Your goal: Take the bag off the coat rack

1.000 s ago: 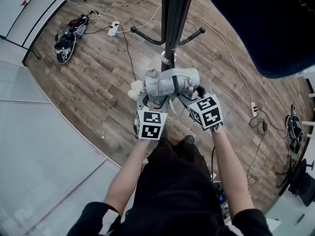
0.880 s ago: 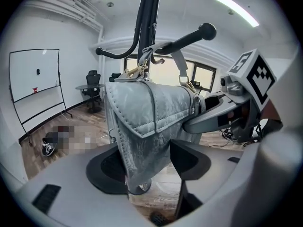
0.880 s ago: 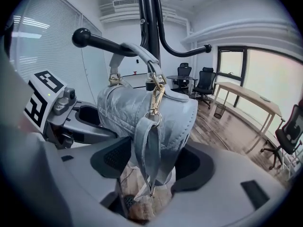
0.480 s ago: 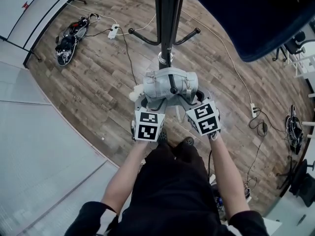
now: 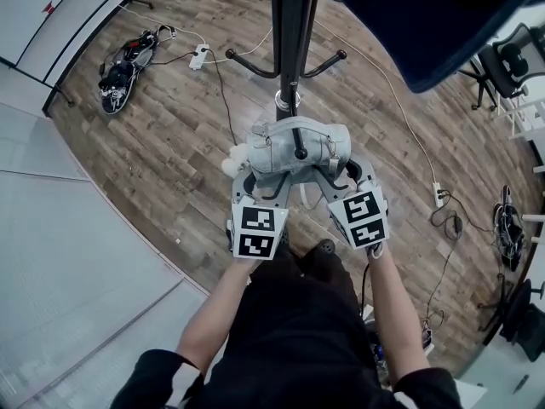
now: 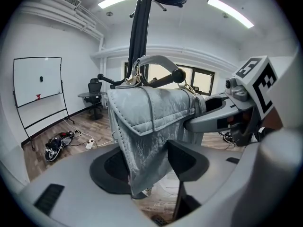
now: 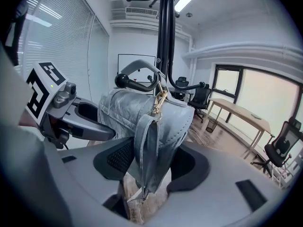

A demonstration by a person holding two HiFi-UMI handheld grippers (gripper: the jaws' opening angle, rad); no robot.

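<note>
the grey bag hangs by its strap on a hook of the coat rack. the left gripper is closing on the bag end left of the rack's pole; the right gripper pinches the opposite end.

We found ourselves in an office. A whiteboard stood on its stand by the wall. Swivel office chairs were near a long desk under a row of windows, and a wastebasket sat beside the desk. Strip lights ran along the ceiling and blinds hung along one side. A coat rack rose from the wood-plank floor, where a power strip lay.
</note>
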